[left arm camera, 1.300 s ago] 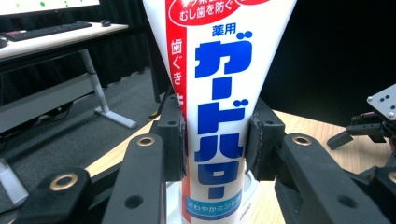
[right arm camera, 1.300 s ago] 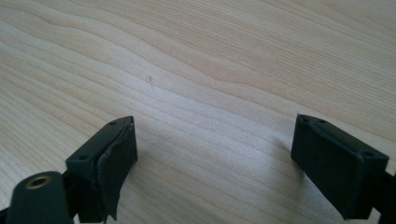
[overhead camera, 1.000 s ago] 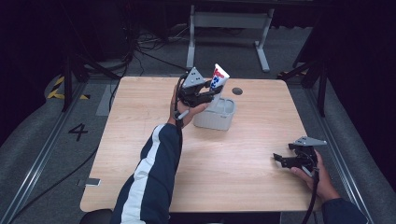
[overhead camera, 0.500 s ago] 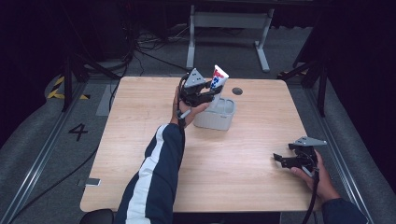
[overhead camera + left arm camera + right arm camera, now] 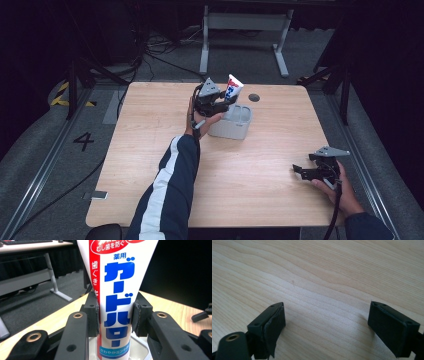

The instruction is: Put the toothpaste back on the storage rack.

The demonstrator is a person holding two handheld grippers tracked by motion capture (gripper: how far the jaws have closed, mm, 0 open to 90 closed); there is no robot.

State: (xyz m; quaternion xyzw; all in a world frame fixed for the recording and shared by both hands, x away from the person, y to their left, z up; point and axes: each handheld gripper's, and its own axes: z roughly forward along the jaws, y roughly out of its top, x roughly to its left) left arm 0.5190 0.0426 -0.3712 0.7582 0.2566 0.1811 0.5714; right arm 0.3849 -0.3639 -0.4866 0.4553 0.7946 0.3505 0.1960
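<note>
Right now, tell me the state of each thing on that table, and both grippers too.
Toothpaste tube: upright, clamped between the pads, lower end inside the grey bin.
Grey bin: upright on the table, open-topped.
Left gripper: shut on the tube.
Right gripper: open, nothing between its jaws, low over bare wood.
Table: level.

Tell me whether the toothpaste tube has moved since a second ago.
Yes: the white, red and blue toothpaste tube has sunk slightly toward the grey plastic bin beneath it.
</note>
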